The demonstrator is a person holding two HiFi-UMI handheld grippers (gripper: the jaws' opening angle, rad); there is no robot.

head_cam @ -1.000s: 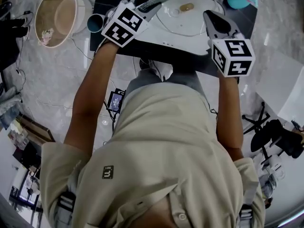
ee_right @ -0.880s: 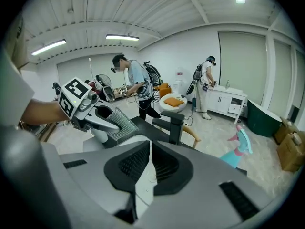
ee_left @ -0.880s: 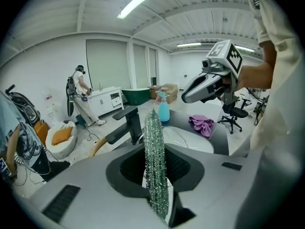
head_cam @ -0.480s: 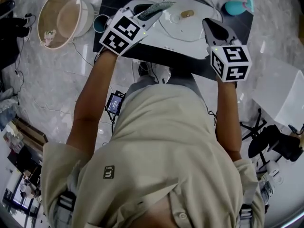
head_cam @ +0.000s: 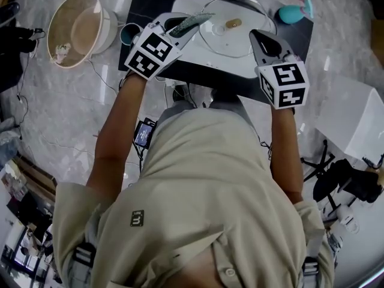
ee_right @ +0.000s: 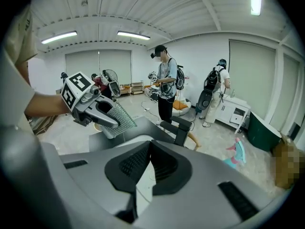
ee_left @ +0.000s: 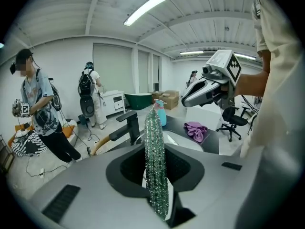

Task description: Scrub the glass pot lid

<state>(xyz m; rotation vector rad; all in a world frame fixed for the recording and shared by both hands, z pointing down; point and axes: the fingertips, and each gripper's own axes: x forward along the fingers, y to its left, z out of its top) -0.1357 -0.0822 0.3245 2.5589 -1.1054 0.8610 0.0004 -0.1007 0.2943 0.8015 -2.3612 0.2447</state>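
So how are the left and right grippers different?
The left gripper pinches a sparkly scrubber; the right gripper holds nothing. The scrubber parts the left gripper's jaws; the right gripper's jaws meet each other. The left gripper is by the lid's left side, the right gripper by its right. Both are grey, each with a marker cube.

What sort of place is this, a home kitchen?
Probably a lab or workshop rather than a home: a sink with a black faucet stands on open floor, other people wear backpacks and gear, and an office chair stands nearby.
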